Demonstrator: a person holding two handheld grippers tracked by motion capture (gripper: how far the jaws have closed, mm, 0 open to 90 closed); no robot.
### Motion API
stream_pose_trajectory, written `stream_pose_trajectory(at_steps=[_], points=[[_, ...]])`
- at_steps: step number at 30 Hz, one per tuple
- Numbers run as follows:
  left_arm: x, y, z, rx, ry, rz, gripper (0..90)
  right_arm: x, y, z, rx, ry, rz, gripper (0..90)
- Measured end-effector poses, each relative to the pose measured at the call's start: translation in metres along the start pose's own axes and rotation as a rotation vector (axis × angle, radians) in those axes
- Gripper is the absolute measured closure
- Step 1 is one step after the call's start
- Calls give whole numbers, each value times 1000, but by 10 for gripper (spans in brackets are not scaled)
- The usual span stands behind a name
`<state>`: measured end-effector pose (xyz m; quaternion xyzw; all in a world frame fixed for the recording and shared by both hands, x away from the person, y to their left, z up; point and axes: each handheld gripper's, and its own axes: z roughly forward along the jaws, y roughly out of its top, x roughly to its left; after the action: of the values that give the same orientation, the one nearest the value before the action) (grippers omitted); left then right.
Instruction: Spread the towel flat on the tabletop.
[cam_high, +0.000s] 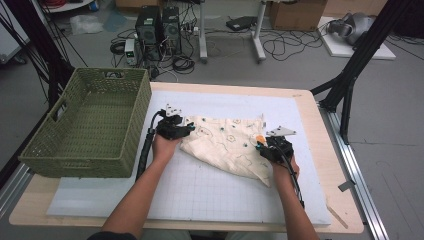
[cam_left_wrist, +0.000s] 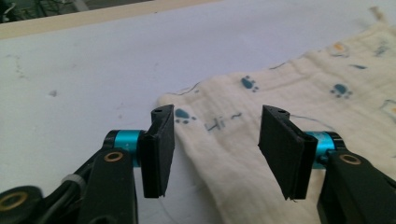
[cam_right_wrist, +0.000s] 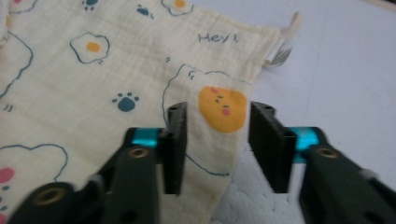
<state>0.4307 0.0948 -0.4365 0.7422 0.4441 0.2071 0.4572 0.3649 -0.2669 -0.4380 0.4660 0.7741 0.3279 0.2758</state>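
While the patterned cloth (cam_high: 227, 145) is lying folded near the middle of the tabletop (cam_high: 320, 150), the right gripper (cam_high: 267, 147) and the left gripper (cam_high: 185, 127) are standing open over its edges, gripping nothing; folding seems underway, and the green basket (cam_high: 87, 125) at the far left corner is waiting.

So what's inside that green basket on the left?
As far as the high view shows, the green basket holds nothing: its woven floor is bare. The strip just behind its near wall is hidden.
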Motion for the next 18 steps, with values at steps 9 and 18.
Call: stream_pose_trajectory(at_steps=[9,18], points=[[-33,1,5,36,-173,42,376,-8,-19,-40,-62,7,4,322],[-50,-8,18,135,-180,151,409,-14,-40,-58,-63,19,-1,304]])
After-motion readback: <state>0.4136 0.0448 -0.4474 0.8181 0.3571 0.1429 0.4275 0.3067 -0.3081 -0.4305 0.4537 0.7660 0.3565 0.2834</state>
